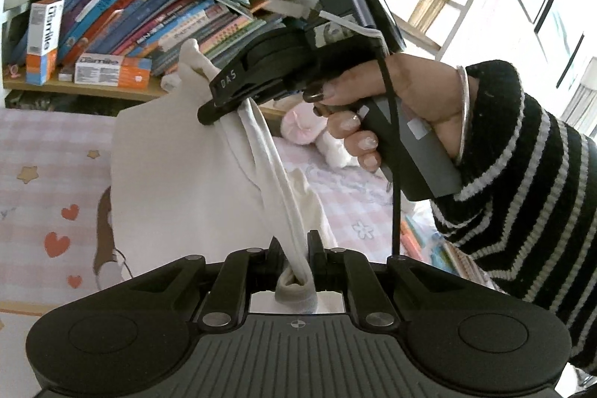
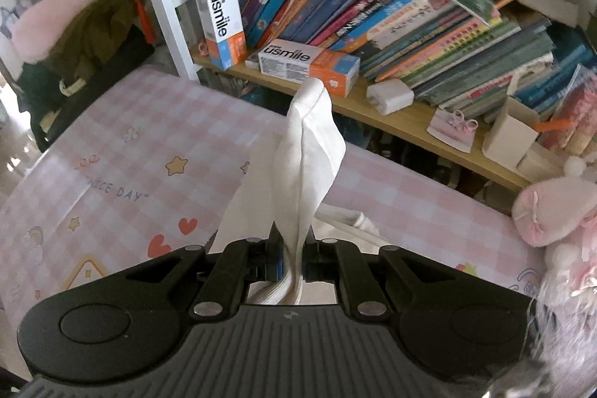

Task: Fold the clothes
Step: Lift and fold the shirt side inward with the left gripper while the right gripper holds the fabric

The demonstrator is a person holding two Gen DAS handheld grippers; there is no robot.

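Observation:
A white garment hangs lifted above the pink checked bed sheet, held at two points. In the left wrist view my left gripper is shut on a bunched edge of it, and the fabric runs taut up to my right gripper. That one is held by a hand in a black-and-white striped sleeve and is shut on the cloth too. In the right wrist view my right gripper pinches a fold of the white garment, which stands up in front of the lens. More of the cloth trails on the bed sheet behind it.
A low bookshelf packed with books runs along the bed's far side, with two usmile boxes and a white charger on it. A pink plush toy lies at the right. Dark clothes are piled at the left.

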